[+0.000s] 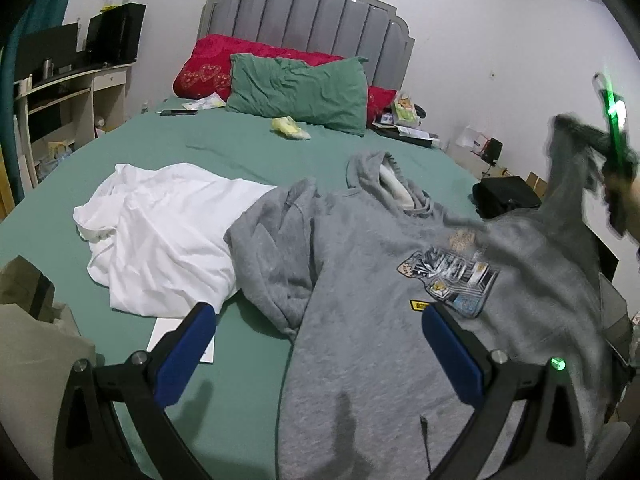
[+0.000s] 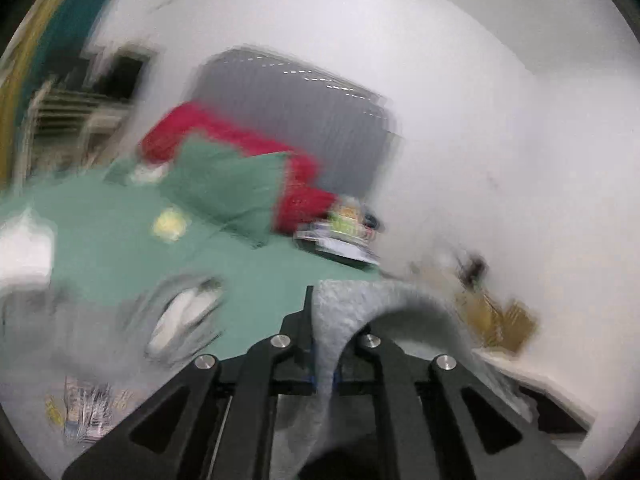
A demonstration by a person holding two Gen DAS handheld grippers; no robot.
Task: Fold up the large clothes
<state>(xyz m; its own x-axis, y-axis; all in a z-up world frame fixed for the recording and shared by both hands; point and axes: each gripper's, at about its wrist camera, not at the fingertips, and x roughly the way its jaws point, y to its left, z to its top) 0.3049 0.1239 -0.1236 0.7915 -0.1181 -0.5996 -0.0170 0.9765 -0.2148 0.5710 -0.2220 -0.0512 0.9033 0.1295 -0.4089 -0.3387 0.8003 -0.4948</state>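
A grey hoodie point(image 1: 372, 280) with a printed chest patch lies face up on the green bed point(image 1: 224, 140). Its left sleeve is bunched beside its body. My left gripper point(image 1: 318, 344) is open and empty, low over the hoodie's lower left side. My right gripper point(image 2: 324, 364) is shut on the hoodie's right sleeve point(image 2: 348, 304) and holds it up in the air. In the left wrist view that gripper point(image 1: 612, 148) shows at the far right with the sleeve point(image 1: 568, 184) hanging from it. The right wrist view is blurred by motion.
A crumpled white garment point(image 1: 160, 232) lies left of the hoodie, over a white sheet of paper point(image 1: 172, 332). A green pillow point(image 1: 296, 88) and a red pillow point(image 1: 216, 64) lean on the grey headboard point(image 1: 308, 16). A desk point(image 1: 68, 92) stands at the left. Clutter sits at the bed's far right corner point(image 1: 404, 120).
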